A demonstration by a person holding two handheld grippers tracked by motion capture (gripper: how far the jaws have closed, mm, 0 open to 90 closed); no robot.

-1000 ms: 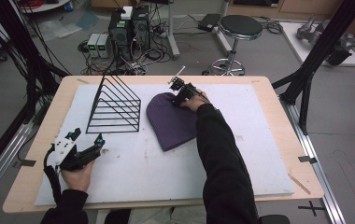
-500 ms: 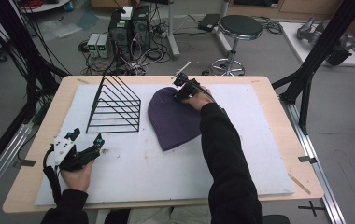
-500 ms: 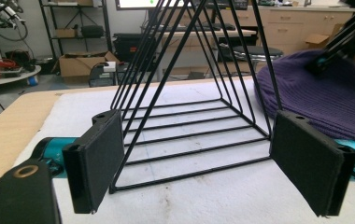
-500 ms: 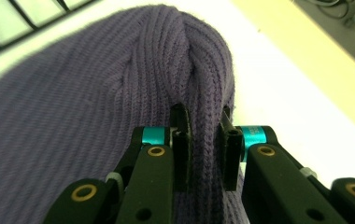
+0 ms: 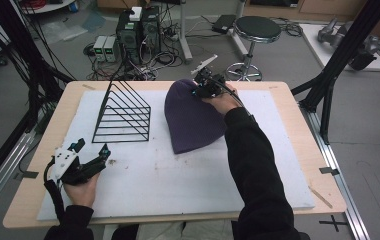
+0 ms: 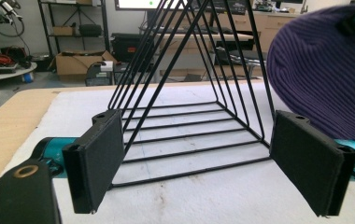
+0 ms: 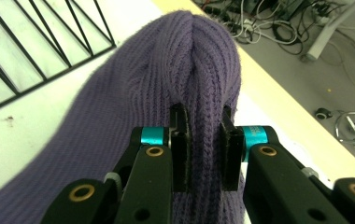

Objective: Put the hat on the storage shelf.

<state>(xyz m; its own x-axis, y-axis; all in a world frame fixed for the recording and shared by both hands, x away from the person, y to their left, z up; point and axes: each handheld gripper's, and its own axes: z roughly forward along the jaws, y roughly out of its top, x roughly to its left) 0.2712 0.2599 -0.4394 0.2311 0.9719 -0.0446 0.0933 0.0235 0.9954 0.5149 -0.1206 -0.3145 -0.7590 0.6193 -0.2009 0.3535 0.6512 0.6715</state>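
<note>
Purple knit hat (image 5: 193,120): soft, light, floppy, just right of the wire rack (image 5: 123,112), far edge lifted off the white mat (image 5: 178,185). Best taken by a bunched fold. Right gripper (image 7: 202,140) pinching such a ridge. Left gripper (image 6: 203,163) spread, near the rack's front.

The near half of the white mat (image 5: 178,185) lies open, left to right. At the far left the black wire rack (image 5: 123,115) blocks passage; just right of it the purple beanie (image 5: 190,120) rises, leaving only a narrow lane between them.
</note>
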